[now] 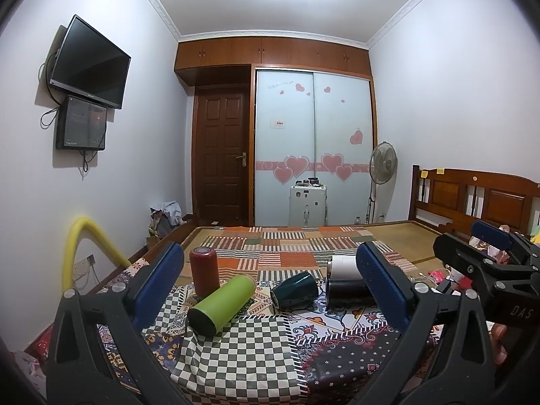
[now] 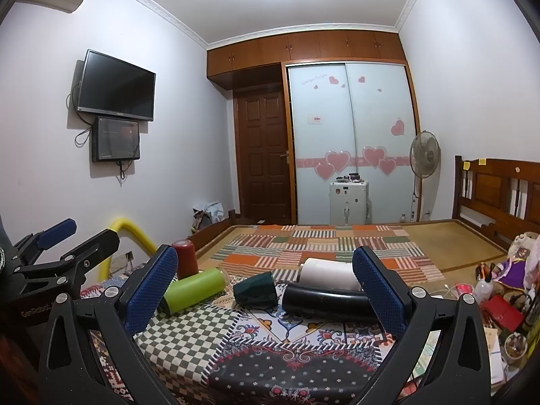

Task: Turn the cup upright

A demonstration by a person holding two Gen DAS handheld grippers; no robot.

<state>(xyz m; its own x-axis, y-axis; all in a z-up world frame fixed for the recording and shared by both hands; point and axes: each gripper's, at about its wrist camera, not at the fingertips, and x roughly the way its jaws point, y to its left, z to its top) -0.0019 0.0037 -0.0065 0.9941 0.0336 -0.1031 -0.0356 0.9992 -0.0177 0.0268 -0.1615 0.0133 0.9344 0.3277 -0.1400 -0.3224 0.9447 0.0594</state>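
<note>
Several cups sit on a patchwork cloth (image 1: 236, 347). A lime green cup (image 1: 221, 303) lies on its side. A dark red cup (image 1: 203, 271) stands on end behind it. A dark green cup (image 1: 295, 289), a black cup (image 1: 347, 292) and a white cup (image 1: 343, 267) lie on their sides. In the right wrist view the same cups show: green (image 2: 195, 289), red (image 2: 185, 259), dark green (image 2: 256, 290), black (image 2: 325, 298), white (image 2: 329, 272). My left gripper (image 1: 270, 283) is open and empty, short of the cups. My right gripper (image 2: 265, 287) is open and empty too, also short of the cups.
A bed with a wooden headboard (image 1: 479, 199) stretches behind the cloth. A yellow foam-covered bar (image 1: 84, 246) rises at the left. Clutter of small items (image 2: 499, 300) lies to the right. A fan (image 2: 424, 158), a white case (image 2: 349, 204) and a wardrobe stand at the back.
</note>
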